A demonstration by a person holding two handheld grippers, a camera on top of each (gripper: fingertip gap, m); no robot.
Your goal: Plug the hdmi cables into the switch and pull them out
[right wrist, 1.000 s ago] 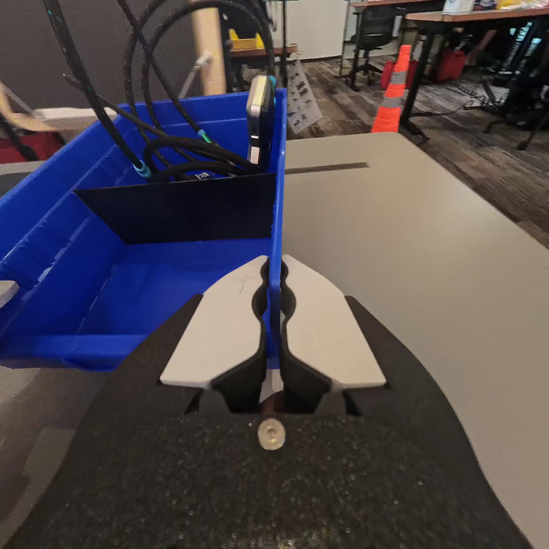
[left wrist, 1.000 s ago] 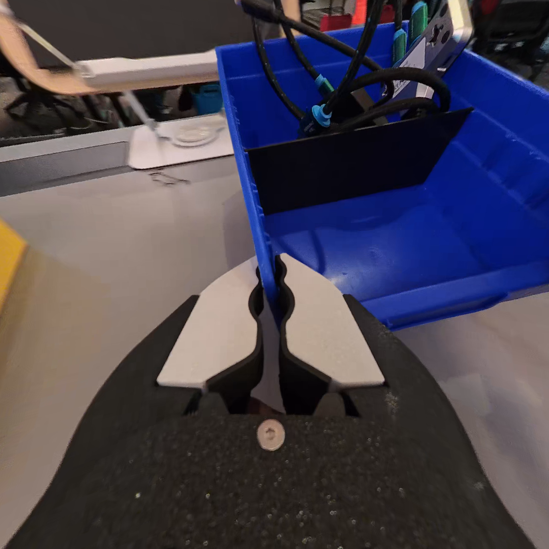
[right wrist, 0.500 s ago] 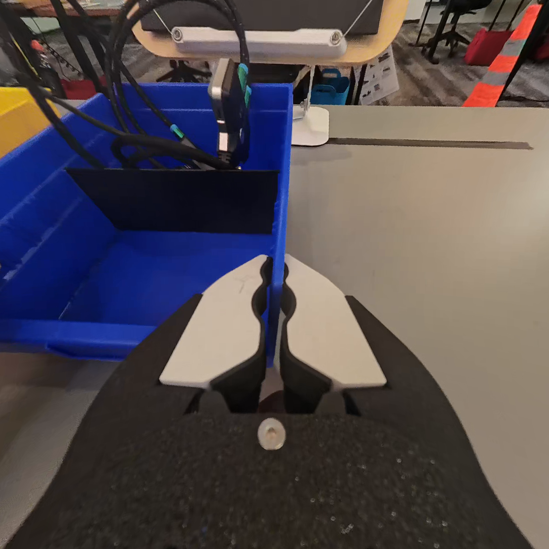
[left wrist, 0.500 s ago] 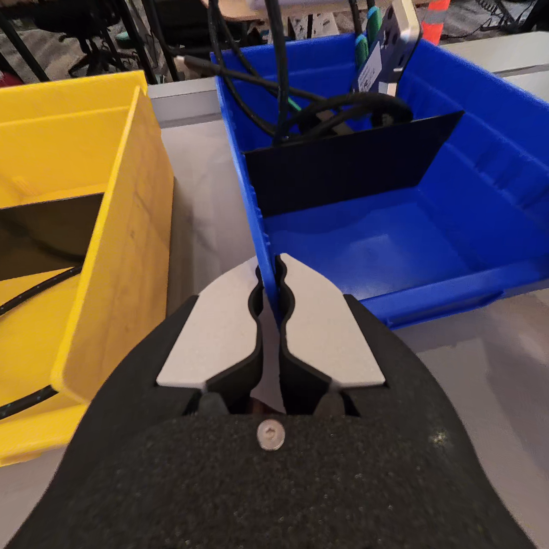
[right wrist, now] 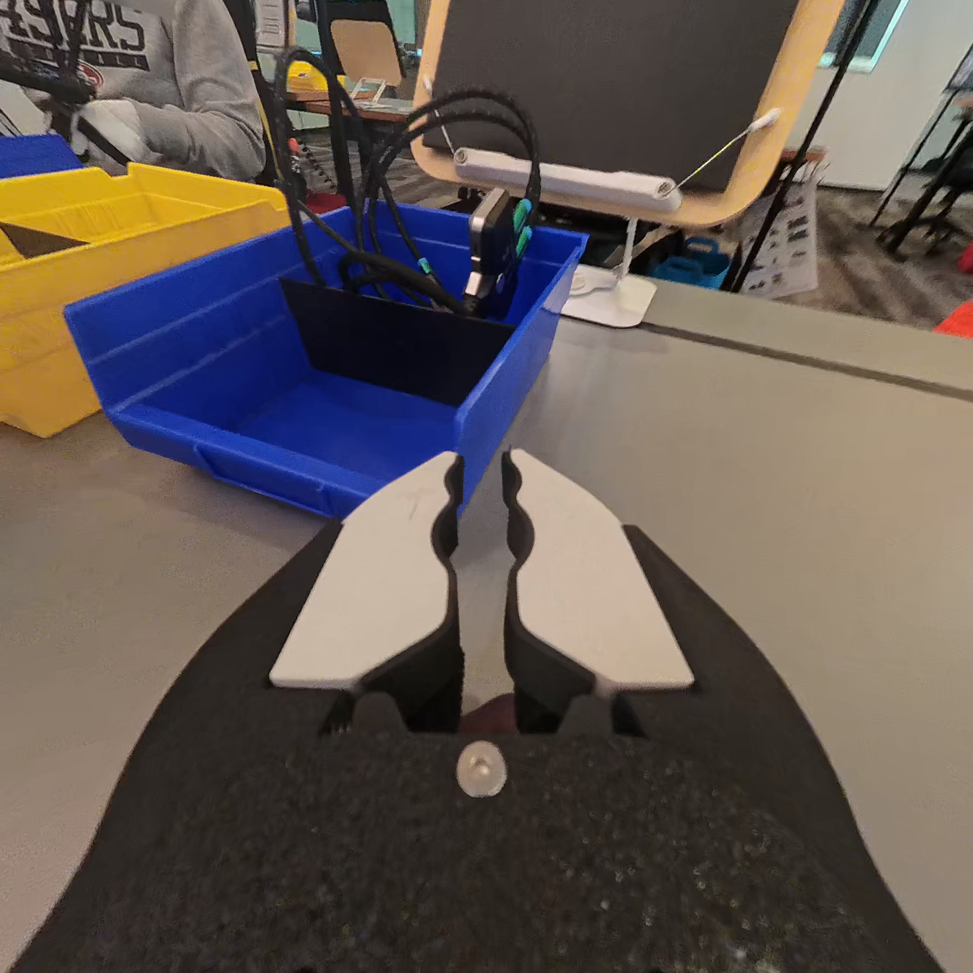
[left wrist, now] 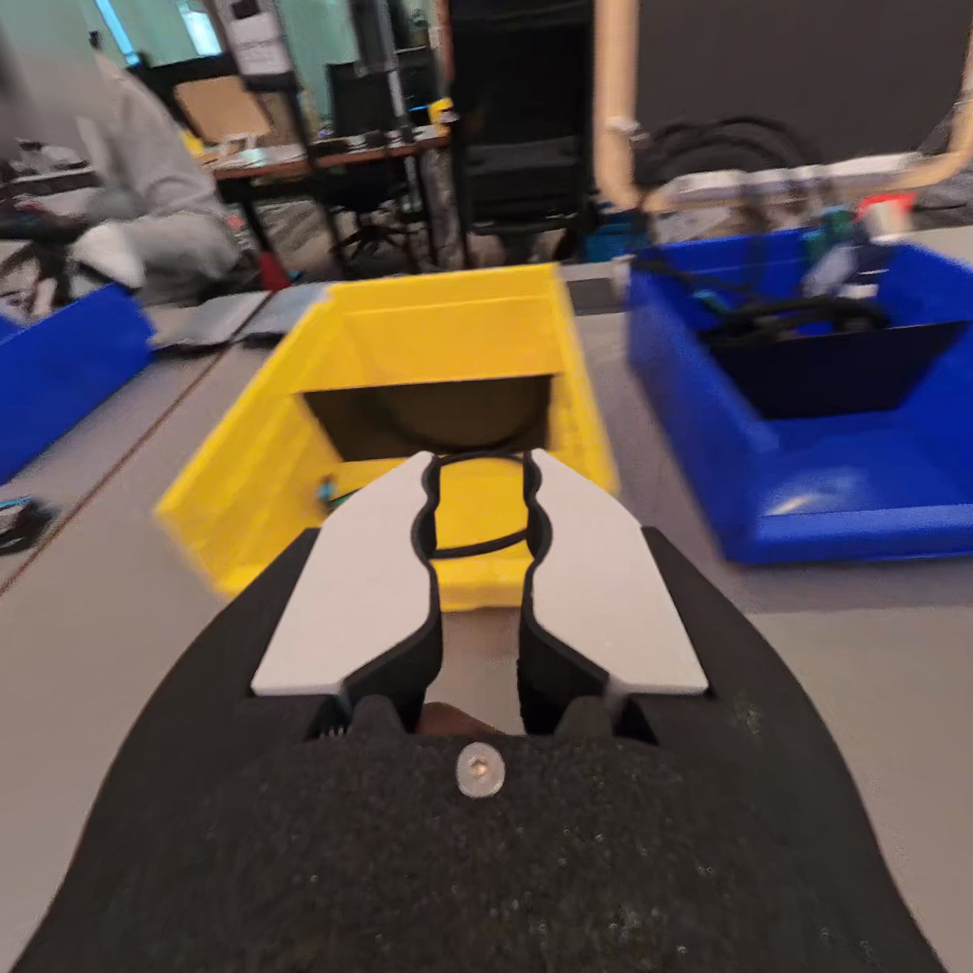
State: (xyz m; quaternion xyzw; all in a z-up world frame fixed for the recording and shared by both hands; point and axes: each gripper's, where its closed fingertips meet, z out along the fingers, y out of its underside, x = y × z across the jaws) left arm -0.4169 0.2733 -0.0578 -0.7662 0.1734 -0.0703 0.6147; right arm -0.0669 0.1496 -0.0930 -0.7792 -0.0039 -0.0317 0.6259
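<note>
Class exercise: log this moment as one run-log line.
left claw: open, facing yellow bin | right claw: open, beside blue bin | cables, switch: in blue bin

Setting: a shared lab or workshop. Indicators: a grey bench [right wrist: 737, 474] carrying a blue bin [right wrist: 221, 337] and a yellow bin [left wrist: 453, 337] of cables [right wrist: 474, 110]; further benches [left wrist: 326, 158] loaded with equipment; office chairs; a person [right wrist: 174, 89] seated at the neighbouring station.

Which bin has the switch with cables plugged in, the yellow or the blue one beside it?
The blue bin: the switch stands behind its black divider, cables looping up. The yellow bin sits left.
</note>
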